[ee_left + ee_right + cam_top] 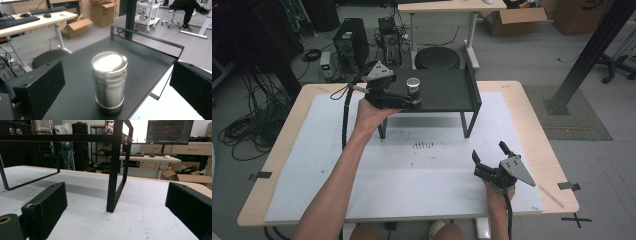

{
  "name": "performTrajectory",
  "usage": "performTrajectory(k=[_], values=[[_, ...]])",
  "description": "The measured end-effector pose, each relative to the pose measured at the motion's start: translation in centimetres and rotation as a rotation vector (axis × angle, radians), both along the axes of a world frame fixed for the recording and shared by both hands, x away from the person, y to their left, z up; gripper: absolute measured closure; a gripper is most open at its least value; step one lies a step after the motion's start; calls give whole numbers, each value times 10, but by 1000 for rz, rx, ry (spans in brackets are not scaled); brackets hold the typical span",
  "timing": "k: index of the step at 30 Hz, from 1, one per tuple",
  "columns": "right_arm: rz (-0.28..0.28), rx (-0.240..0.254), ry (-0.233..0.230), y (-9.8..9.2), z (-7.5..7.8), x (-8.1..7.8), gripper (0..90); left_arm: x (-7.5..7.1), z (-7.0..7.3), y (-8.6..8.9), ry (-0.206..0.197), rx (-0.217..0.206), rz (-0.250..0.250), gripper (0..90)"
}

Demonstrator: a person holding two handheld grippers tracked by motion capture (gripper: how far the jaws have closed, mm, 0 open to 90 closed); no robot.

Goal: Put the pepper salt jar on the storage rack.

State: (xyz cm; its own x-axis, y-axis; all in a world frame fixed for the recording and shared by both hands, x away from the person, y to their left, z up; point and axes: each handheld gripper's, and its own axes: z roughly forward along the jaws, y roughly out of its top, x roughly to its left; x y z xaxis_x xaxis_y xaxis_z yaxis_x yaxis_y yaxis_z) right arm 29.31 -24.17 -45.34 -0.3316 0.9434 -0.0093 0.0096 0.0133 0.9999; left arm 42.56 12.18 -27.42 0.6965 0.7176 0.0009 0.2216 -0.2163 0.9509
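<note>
Left gripper (pixel 412 100): held at the near left edge of the black shelf (pixel 447 90), jaws spread wide to either side of the metal canister (pixel 413 86), pads clear of it; no grip.
Left gripper view: canister (pixel 109 81) upright between the two black jaws, a gap on each side (slightly blurred), nothing pressed against its wall.
Metal canister: standing on the shelf's top surface near its left front part, lid up, shiny and cylindrical, ribbed near the base.
Black shelf: raised on thin black legs over the white mat (pixel 412 170), low rail along the far and right edges; top (pixel 140 62) dark and matte.
Right gripper (pixel 490 159): low over the mat at the near right of the table, well apart from the shelf and the canister, jaws spread wide with nothing between them.
Right gripper view: pointed level toward the shelf's legs (pixel 116 177), both jaws at the frame's lower corners, bare mat (pixel 100 220) between.
Table (pixel 532 125): light wooden top, mostly covered by the mat (scuffed with small dark marks near the middle).
Hands: left forearm (pixel 337 185) stretched from the bottom edge up to the shelf; right hand (pixel 498 192) near the table's front edge.
</note>
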Motion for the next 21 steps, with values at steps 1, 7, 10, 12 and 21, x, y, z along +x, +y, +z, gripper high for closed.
performTrajectory(k=[1, 7, 10, 12, 21], values=[[0, 0, 0, 0, 0, 0, 35, -2, 1, 1, -5, -4, -1, 3], [0, 0, 0, 0, 0, 0, 36, -17, 2, 10, -17, -18, -3, 3], [0, -1, 0, 0, 0, 0, 36, -22, 1, 14, -25, -20, -1, 3], [0, -4, 0, 0, 0, 0, 36, -31, -1, 20, -26, -55, 2, 3], [-1, -4, -3, 0, 0, 0, 36, -51, -11, 48, -34, -66, 36, 3]])
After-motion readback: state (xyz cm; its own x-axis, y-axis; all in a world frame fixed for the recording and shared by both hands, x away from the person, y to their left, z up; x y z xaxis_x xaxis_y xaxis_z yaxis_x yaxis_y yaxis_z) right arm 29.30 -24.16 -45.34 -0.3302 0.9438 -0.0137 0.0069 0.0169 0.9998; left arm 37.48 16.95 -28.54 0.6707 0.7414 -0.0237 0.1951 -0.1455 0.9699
